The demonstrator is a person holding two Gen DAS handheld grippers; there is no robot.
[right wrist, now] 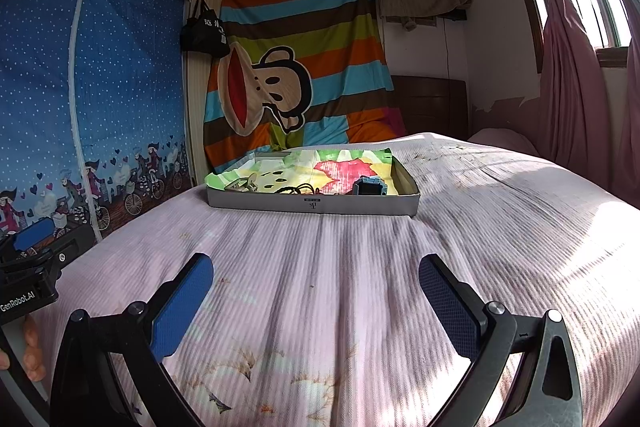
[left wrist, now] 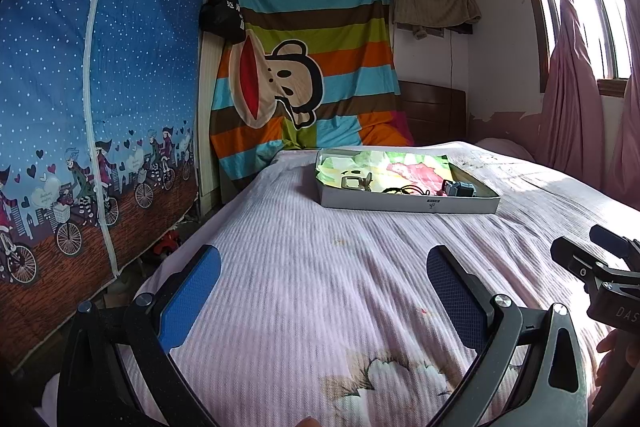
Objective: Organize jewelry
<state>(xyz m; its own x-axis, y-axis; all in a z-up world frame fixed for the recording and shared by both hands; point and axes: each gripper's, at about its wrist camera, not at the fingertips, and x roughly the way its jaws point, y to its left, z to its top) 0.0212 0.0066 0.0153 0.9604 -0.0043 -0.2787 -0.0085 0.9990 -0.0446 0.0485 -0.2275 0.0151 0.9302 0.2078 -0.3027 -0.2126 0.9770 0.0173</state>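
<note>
A shallow grey cardboard tray (left wrist: 408,203) (right wrist: 312,205) lined with a colourful cloth sits on the bed ahead. Inside lie a small blue-grey box (left wrist: 460,189) (right wrist: 370,185), a black cord or necklace (left wrist: 404,190) (right wrist: 298,189) and a metallic piece (left wrist: 354,182) (right wrist: 240,185) at the left end. My left gripper (left wrist: 322,263) is open and empty, low over the bedspread, well short of the tray. My right gripper (right wrist: 316,271) is open and empty, also short of the tray. Each gripper shows at the edge of the other's view.
The bed (right wrist: 360,267) has a pale pink ribbed cover. A blue fabric wardrobe (left wrist: 100,87) stands at the left, a striped monkey sheet (left wrist: 308,67) hangs behind, pink curtains (left wrist: 572,99) and a window are at the right. The bed's left edge (left wrist: 192,239) drops to the floor.
</note>
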